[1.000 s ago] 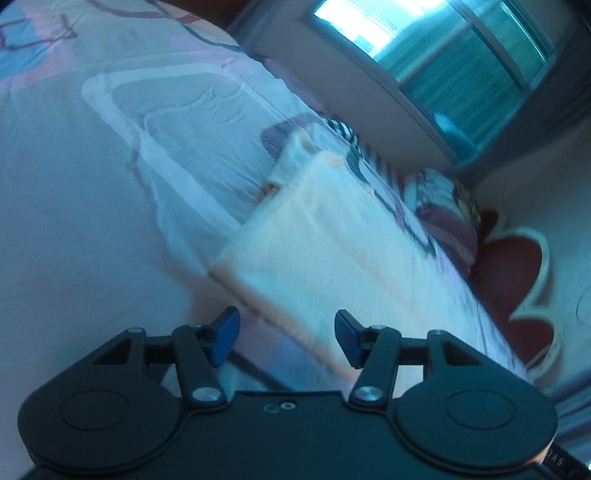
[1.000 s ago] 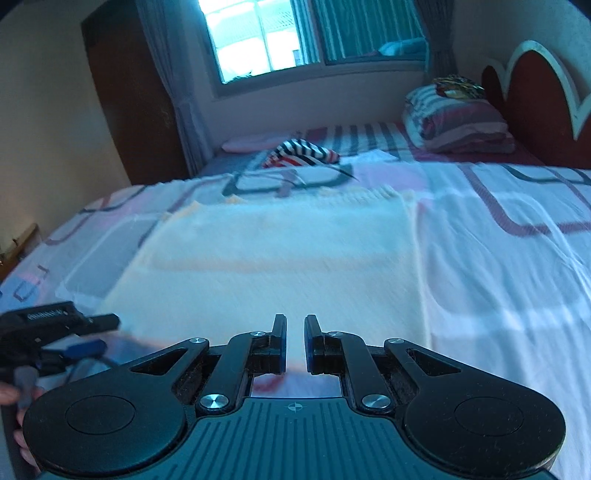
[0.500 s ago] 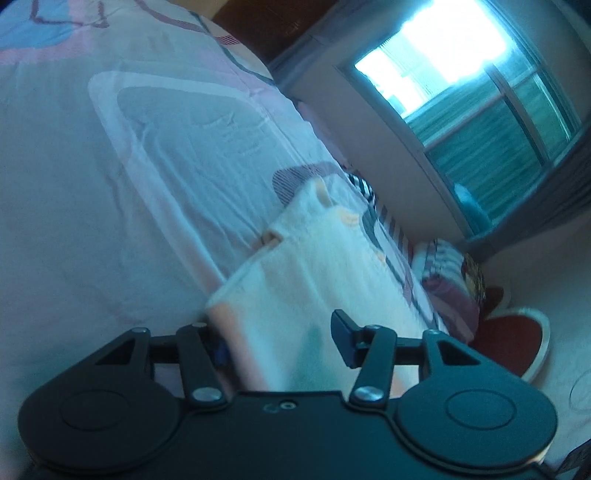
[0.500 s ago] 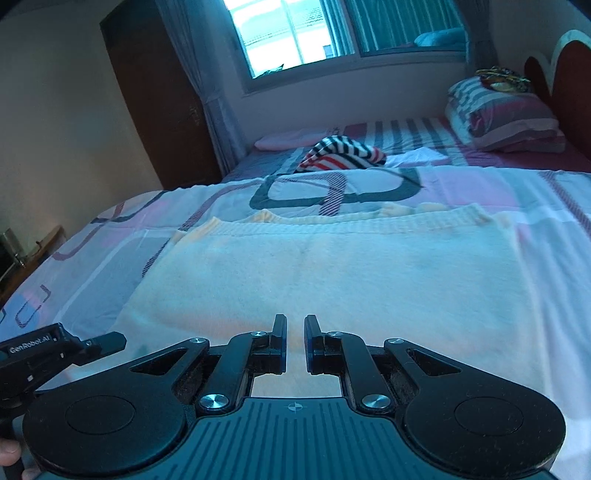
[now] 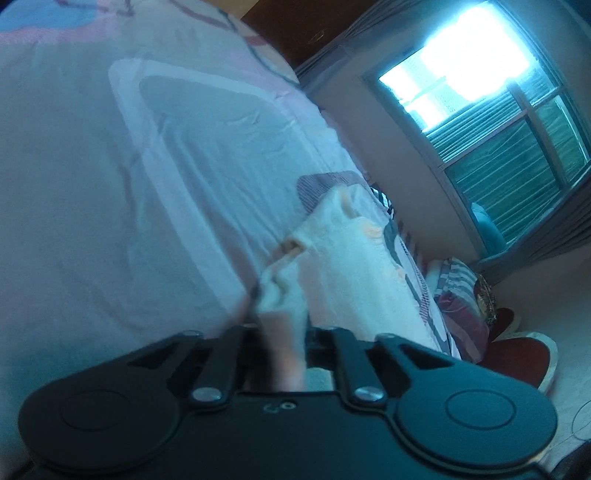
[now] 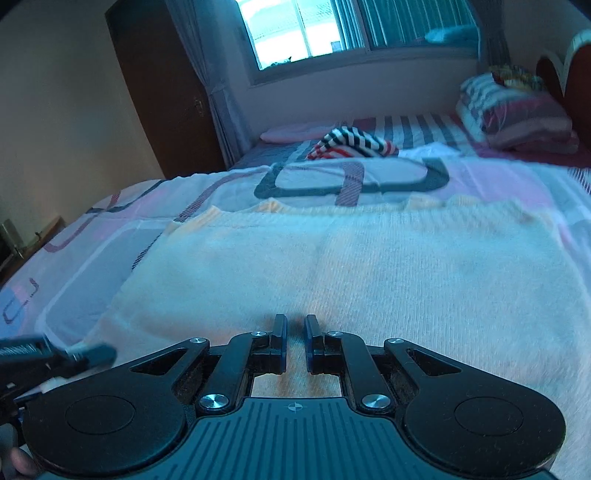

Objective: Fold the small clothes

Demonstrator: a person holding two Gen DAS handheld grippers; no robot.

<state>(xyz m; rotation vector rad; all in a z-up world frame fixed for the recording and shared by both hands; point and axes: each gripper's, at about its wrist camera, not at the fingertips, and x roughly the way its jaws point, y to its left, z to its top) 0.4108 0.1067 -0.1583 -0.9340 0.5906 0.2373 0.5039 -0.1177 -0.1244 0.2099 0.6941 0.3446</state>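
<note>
Item: cream garment [image 6: 351, 266], knitted, spread flat on a patterned bedsheet [image 6: 110, 236]. It fills the near middle of the bed; its far edge runs straight across, and its left edge ends short of the bed's left side.

Left gripper [image 5: 284, 332]: jaws drawn in tight on the garment's near left corner, a bunched fold of cream fabric [image 5: 280, 295] pinched between them and rising a little off the sheet. In the right wrist view the same tool shows at the near left edge [image 6: 74, 354].

Right gripper [image 6: 295, 332]: jaws narrow, a slim gap between the pads, nothing in it. It hangs just over the garment's near edge, right of the corner the other tool holds.

Also present: striped cloth [image 6: 351, 142] heaped at the far middle; pillow [image 6: 517, 118] at the far right; window [image 6: 314, 29] beyond the bed.

Step, as judged: near edge being taken up for a first fold toward the far edge; only one corner secured.

Risks:
- Lifting on one corner alone would drag the garment askew, so the edges would not meet.
- The right jaws, this narrow, may push the fabric rather than take it.
- The left pinch may have caught the sheet as well; a lift would then ruck the bed.
- Loose knit may slip from a shallow grip.
</note>
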